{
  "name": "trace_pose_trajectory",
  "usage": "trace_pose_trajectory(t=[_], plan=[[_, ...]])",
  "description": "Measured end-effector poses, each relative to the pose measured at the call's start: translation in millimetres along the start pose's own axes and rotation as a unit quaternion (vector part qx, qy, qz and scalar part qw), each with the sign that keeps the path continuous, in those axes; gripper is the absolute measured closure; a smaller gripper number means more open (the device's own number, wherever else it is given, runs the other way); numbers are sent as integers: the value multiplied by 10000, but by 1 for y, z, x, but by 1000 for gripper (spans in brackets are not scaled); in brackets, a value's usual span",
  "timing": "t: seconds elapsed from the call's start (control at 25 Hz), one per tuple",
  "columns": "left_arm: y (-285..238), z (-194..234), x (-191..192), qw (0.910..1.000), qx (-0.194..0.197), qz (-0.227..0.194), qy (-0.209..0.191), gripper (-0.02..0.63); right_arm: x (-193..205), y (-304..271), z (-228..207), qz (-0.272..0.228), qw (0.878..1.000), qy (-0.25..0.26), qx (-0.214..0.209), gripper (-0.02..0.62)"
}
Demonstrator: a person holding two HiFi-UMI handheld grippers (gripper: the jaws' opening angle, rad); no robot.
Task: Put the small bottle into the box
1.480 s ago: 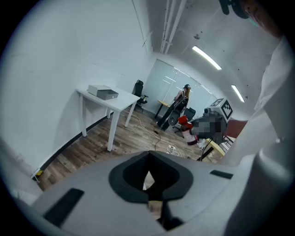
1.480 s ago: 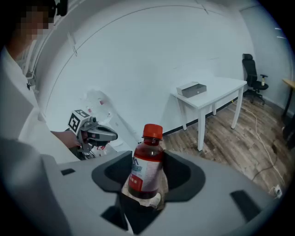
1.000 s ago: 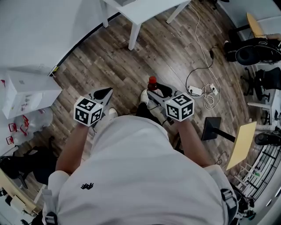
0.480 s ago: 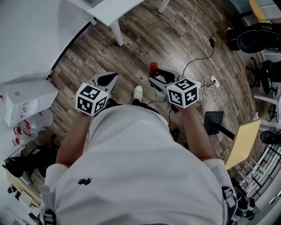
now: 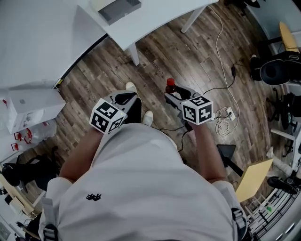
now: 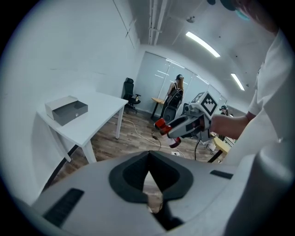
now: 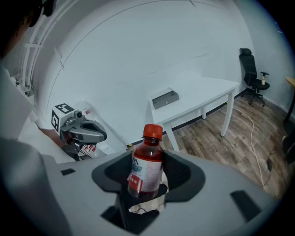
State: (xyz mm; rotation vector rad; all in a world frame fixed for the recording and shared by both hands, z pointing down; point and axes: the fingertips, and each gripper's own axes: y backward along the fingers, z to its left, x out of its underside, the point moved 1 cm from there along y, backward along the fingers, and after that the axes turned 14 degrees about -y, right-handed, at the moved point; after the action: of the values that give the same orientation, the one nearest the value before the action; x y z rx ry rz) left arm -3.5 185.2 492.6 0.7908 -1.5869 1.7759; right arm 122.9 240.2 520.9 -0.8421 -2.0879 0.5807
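Observation:
A small bottle (image 7: pixel 146 167) of red drink with a red cap stands upright between the jaws of my right gripper (image 7: pixel 147 177), which is shut on it. From above, the bottle (image 5: pixel 170 85) pokes out ahead of the right gripper (image 5: pixel 175 93), over the wood floor. The box (image 5: pixel 117 8), grey and open-topped, rests on a white table (image 5: pixel 160 16) ahead of me; it also shows as the box (image 6: pixel 67 110) and the box (image 7: pixel 165 98). My left gripper (image 6: pixel 149 161) is shut with nothing in it, and from above that gripper (image 5: pixel 126 98) is held level with the right one.
Cables and a power strip (image 5: pixel 227 113) lie on the floor to the right. Office chairs (image 5: pixel 277 70) stand further right, and a yellow board (image 5: pixel 251 178) leans at the lower right. White cartons (image 5: pixel 33 104) sit by the wall on the left. The person's shoes (image 5: pixel 147 116) are below the grippers.
The person has stepped toward the table, so the table and its box have come into the top of the head view. Both grippers keep their pose; the bottle stays held.

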Motion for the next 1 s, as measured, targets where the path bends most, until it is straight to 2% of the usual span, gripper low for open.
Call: trace_pose_trajectory(t=[0.2, 0.4, 0.52, 0.6, 0.76, 0.88, 1.0], plan=[[-19, 83, -15, 9998, -103, -161, 101, 600, -77, -48, -13, 200, 9998, -18, 82, 379], [-30, 129, -45, 9988, -121, -455, 139, 600, -142, -75, -26, 364, 9991, 193, 115, 379], [-28, 163, -47, 9984, -206, -495, 188, 600, -185, -104, -24, 376, 9989, 294, 29, 379], [-22, 187, -43, 9979, -386, -454, 257, 600, -212, -128, -19, 431, 9984, 359, -32, 379], [1, 220, -34, 9917, -876, -614, 720, 600, -260, -176, -9, 775, 9953, 537, -229, 379], [15, 244, -21, 9824, -1379, -620, 1093, 600, -298, -214, -6, 1025, 9914, 755, -301, 379], [31, 263, -9, 9689, -1880, -661, 1468, 600, -327, -256, -2, 1294, 9864, 938, -381, 379]])
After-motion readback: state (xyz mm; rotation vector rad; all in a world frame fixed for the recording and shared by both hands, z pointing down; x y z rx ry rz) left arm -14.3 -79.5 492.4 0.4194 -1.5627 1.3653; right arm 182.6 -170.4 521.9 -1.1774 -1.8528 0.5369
